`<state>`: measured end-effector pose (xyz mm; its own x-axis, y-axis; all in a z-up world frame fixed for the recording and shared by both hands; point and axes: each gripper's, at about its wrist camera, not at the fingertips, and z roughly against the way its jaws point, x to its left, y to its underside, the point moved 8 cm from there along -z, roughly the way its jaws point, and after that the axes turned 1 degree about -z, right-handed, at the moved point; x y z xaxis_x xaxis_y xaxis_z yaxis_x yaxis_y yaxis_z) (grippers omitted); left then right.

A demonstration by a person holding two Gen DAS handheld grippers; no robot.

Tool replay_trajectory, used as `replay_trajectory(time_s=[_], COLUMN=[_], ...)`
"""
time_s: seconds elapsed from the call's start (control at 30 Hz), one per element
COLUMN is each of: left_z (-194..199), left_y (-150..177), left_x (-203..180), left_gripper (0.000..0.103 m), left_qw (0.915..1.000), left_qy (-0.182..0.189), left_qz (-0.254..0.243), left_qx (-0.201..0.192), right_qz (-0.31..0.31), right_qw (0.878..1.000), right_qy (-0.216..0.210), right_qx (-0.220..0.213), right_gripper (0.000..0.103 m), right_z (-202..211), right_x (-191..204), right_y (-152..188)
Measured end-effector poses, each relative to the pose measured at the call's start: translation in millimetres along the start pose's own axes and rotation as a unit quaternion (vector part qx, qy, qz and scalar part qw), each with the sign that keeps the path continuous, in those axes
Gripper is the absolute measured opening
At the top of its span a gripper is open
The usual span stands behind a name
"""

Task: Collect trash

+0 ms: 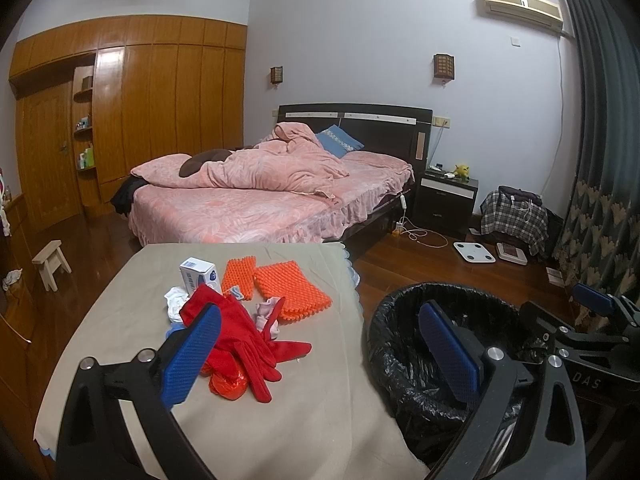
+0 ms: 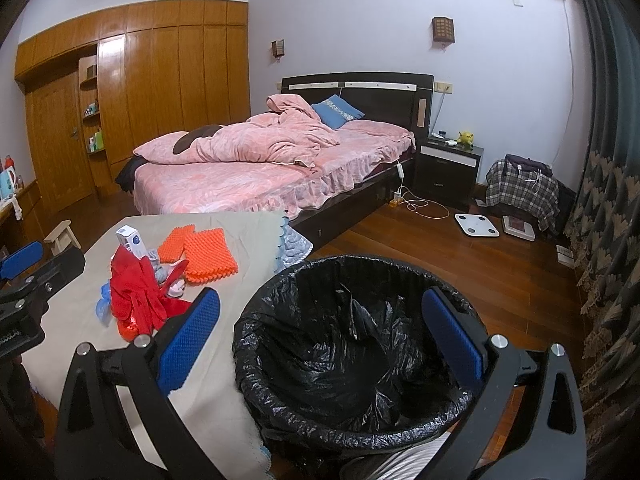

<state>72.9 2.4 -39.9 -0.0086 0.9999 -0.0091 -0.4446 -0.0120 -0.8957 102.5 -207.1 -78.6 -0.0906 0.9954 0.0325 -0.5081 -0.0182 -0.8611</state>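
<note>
A table with a beige cloth [image 1: 280, 420] carries a heap: red gloves [image 1: 240, 336], a crumpled orange-red wrapper [image 1: 226, 386], white and pale pink scraps [image 1: 176, 302], a small white and blue box [image 1: 199, 274] and two orange bumpy mats [image 1: 292, 290]. A bin lined with a black bag [image 2: 352, 344] stands beside the table on the right. My left gripper [image 1: 320, 348] is open above the table's near edge, with nothing between its blue pads. My right gripper [image 2: 320, 336] is open over the bin's mouth, holding nothing. The same heap [image 2: 140, 296] shows in the right wrist view.
Behind the table stands a bed [image 1: 256, 196] with pink bedding. A dark nightstand [image 1: 446, 196], a white floor scale [image 1: 474, 252] and a plaid-covered pile [image 1: 514, 216] lie to the right, by a curtain [image 1: 600, 160]. A small wooden stool [image 1: 50, 258] and wardrobe [image 1: 120, 120] are on the left.
</note>
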Motion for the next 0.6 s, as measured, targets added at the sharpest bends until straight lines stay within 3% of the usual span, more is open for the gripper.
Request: replay_trajectory(time_s=[0.6], left_z=[-3.7], left_y=[1.7], left_x=[2.2], left_gripper=[0.097], left_qw=[1.0000], left_qy=[0.000], left_qz=[0.003], left_qx=[0.001], right_qz=[0.006], right_qw=[1.000], right_qy=[-0.002], right_qx=[0.001], right_gripper=[0.098], right_z=[-1.3], right_x=[5.0], right_y=[0.8])
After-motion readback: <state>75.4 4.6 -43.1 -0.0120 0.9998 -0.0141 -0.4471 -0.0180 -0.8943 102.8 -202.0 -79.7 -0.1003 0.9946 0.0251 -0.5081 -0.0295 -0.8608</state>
